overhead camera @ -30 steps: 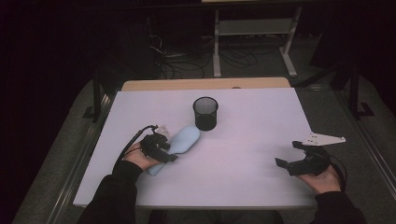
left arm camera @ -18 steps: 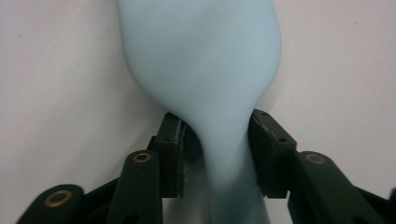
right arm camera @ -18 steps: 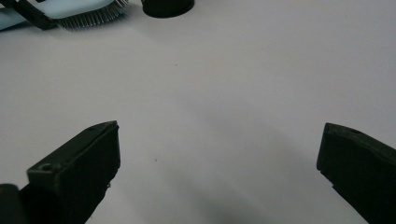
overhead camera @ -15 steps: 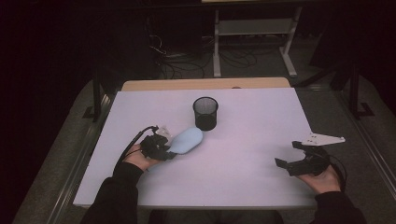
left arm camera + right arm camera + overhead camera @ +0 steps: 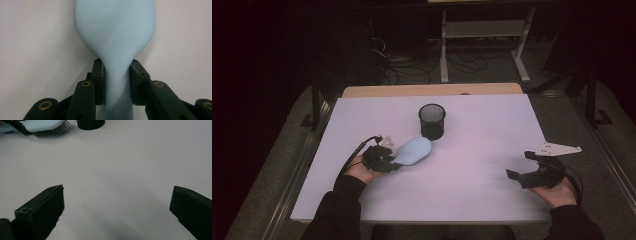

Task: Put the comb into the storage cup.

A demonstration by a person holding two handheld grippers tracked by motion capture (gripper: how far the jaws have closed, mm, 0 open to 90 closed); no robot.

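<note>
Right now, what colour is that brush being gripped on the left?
Pale blue. The brush shows best in the left gripper view, its narrow neck pinched between the black jaws.

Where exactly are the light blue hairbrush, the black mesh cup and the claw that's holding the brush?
light blue hairbrush (image 5: 414, 150), high view, on its smooth back.
black mesh cup (image 5: 432, 121), high view, on its outer wall.
left claw (image 5: 117, 82), left gripper view, between the two pads clamping the brush's neck.

The left gripper has clamped onto the hairbrush handle.
</note>
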